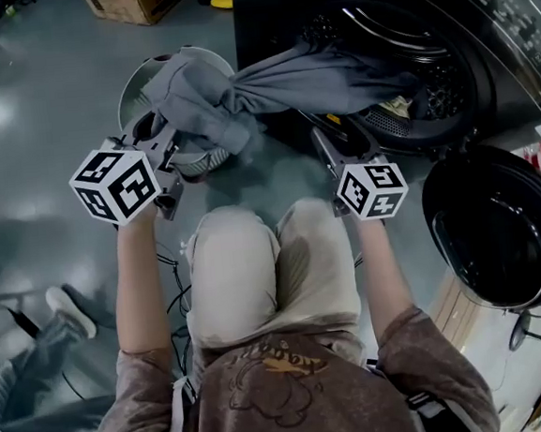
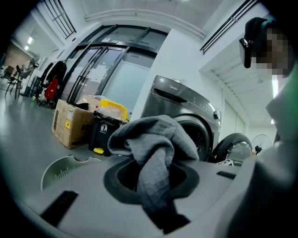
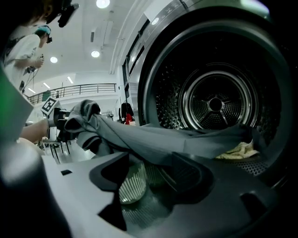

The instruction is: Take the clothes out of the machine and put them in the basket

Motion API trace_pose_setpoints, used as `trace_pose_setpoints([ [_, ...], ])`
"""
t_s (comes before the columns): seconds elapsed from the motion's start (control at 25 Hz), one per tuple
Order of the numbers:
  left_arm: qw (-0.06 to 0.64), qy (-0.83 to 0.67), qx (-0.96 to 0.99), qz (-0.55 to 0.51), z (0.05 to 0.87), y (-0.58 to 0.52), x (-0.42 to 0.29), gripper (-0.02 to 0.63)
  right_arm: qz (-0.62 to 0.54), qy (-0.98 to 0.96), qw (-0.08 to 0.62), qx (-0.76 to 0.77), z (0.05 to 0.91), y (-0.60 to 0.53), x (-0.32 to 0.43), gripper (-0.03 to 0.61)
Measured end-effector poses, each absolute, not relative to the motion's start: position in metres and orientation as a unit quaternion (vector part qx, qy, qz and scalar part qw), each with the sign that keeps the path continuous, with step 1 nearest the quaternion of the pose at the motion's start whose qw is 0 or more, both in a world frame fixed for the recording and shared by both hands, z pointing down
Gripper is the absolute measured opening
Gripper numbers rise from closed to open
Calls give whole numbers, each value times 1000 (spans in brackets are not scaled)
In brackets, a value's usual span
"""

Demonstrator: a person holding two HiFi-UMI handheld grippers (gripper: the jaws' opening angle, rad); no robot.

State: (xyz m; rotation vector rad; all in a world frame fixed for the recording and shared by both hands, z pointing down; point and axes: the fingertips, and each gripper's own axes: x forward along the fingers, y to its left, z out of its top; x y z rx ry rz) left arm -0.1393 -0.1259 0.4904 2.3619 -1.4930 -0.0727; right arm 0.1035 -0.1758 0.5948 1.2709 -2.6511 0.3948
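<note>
Left gripper (image 2: 156,193) is clamped tight on a bunched-up grey fabric garment (image 1: 315,79), holding that end right over the round pale basket (image 1: 132,89) on the floor. The rest stretches back into the drum of the dark front-loading machine (image 1: 446,73), where a pale yellow cloth (image 3: 240,149) lies too. Right gripper (image 3: 149,181) sits just under the stretched fabric, jaws apart, gripping nothing.

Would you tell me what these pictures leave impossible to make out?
1. Inside of the basket: head view, the grey garment and the left gripper cover it.
2. The pale cloth in the drum: right gripper view, the garment hides most of it.
3. Far side of the machine door: head view, cut off by the frame's right edge.
</note>
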Motion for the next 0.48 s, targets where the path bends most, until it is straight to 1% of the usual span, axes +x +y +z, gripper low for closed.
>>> trace_pose_setpoints([
  [0.12, 172, -520, 836, -18, 492, -126, -132, 86, 109, -883, 111, 443, 595, -194, 110, 426],
  [0.16, 172, -518, 838, -15, 492, -126, -129, 86, 101, -882, 120, 444, 595, -199, 110, 453],
  [0.32, 168, -512, 843, -2, 492, -127, -120, 86, 70, -880, 159, 443, 595, -219, 112, 525],
  [0.48, 168, -506, 846, 9, 495, -127, -112, 86, 42, -876, 219, 427, 606, -238, 114, 585],
])
